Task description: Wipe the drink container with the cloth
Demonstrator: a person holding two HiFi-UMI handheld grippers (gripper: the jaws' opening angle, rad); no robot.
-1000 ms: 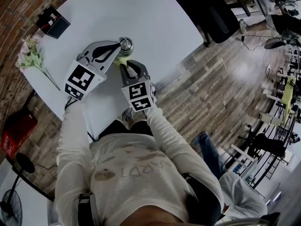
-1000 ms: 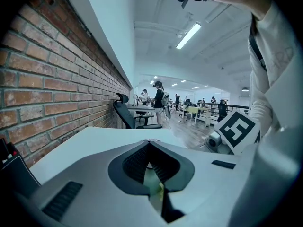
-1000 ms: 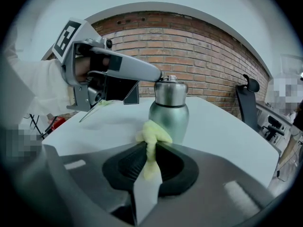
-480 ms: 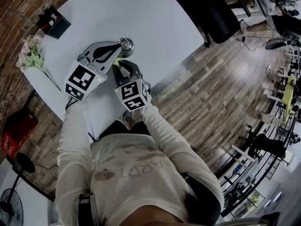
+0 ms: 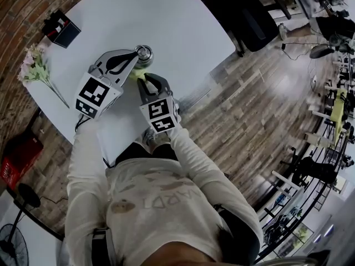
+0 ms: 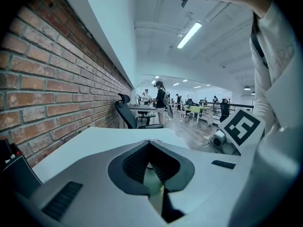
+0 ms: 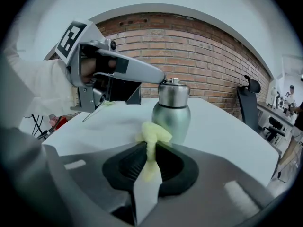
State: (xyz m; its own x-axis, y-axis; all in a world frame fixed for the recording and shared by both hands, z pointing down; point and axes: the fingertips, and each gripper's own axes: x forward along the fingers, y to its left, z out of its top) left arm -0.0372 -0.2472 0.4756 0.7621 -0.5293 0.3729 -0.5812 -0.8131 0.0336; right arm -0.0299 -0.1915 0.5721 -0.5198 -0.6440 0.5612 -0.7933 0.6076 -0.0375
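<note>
The steel flask (image 7: 172, 110) stands closed on the white table (image 5: 183, 21) (contents unseen). My right gripper (image 7: 150, 150) is clamped on the yellow cloth (image 7: 152, 135), just beside its wall. I'd press in and sweep round while my left gripper (image 5: 134, 54), seemingly pinched on the cap (image 7: 173, 91), steadies it.

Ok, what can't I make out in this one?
Bottle base: right gripper view, behind the cloth and right gripper fingers.
Cloth-to-bottle contact: head view, too small.
Left gripper contact with the cap: left gripper view, its own fingers block the bottle.
</note>
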